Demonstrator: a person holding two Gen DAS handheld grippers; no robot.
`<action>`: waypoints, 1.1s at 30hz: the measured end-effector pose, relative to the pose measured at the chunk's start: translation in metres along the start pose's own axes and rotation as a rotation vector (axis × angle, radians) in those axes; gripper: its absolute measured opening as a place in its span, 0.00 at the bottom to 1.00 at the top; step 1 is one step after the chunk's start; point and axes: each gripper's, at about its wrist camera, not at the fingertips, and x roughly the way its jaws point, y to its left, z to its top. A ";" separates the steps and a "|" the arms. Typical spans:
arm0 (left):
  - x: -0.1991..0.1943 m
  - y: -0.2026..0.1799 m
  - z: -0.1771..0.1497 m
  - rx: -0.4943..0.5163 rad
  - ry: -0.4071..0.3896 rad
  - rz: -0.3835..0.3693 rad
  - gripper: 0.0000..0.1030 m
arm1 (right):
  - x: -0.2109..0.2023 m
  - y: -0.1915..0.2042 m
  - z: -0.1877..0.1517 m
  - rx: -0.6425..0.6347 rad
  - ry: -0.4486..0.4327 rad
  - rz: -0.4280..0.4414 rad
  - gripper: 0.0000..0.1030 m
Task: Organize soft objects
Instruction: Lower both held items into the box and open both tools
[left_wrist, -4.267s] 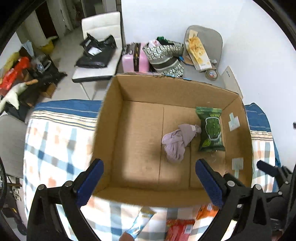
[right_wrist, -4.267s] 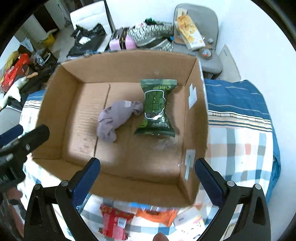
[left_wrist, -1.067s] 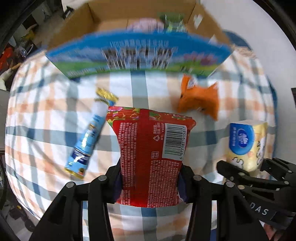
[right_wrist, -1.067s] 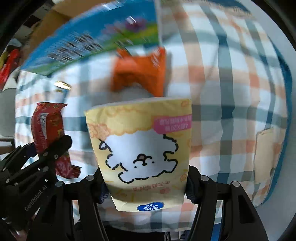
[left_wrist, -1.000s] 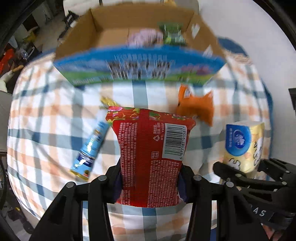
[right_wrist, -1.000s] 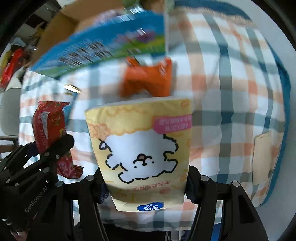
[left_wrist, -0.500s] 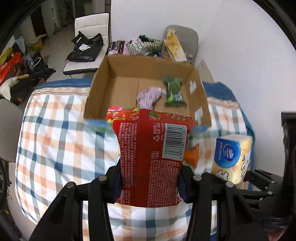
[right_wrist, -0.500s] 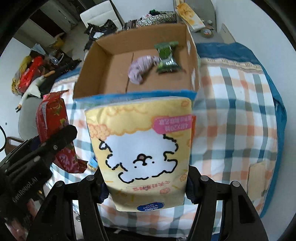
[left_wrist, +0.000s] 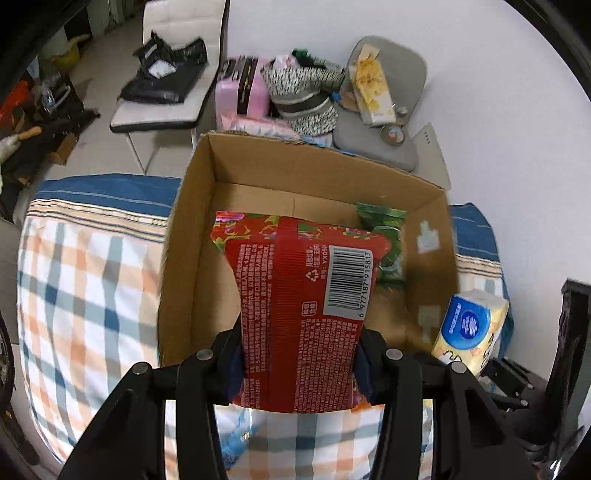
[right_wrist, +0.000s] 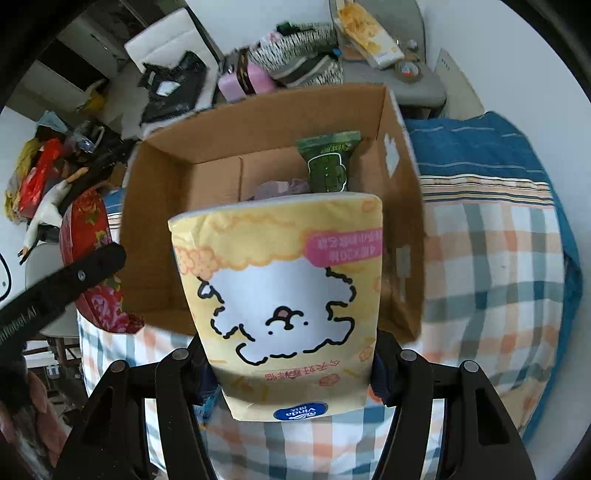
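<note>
My left gripper (left_wrist: 297, 363) is shut on a red snack packet (left_wrist: 295, 302) and holds it over the near wall of an open cardboard box (left_wrist: 181, 258). My right gripper (right_wrist: 288, 376) is shut on a yellow tissue pack (right_wrist: 284, 295) with a cartoon dog, held just before the box (right_wrist: 151, 236). The tissue pack also shows at the right of the left wrist view (left_wrist: 469, 328). Inside the box lie a green packet (right_wrist: 328, 166) and a greyish-purple cloth (right_wrist: 277, 190), both partly hidden.
The box stands on a plaid-covered bed (left_wrist: 81, 280). A blue packet (left_wrist: 236, 435) lies on the cover below my left gripper. Beyond the bed are a white chair (left_wrist: 166, 110), a pink case (left_wrist: 240, 92) and a grey chair (left_wrist: 373, 133) with clutter.
Both grippers have risen from low over the bed and moved forward toward the box, each still holding its pack. The box now fills more of both views.
</note>
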 end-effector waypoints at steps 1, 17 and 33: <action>0.013 0.004 0.011 -0.005 0.021 0.002 0.43 | 0.010 -0.002 0.008 0.013 0.013 -0.002 0.64; 0.131 0.025 0.081 -0.002 0.207 0.052 0.44 | 0.122 -0.010 0.041 0.036 0.210 -0.063 0.64; 0.112 0.026 0.082 -0.010 0.186 0.055 0.65 | 0.118 -0.003 0.040 0.014 0.179 -0.078 0.81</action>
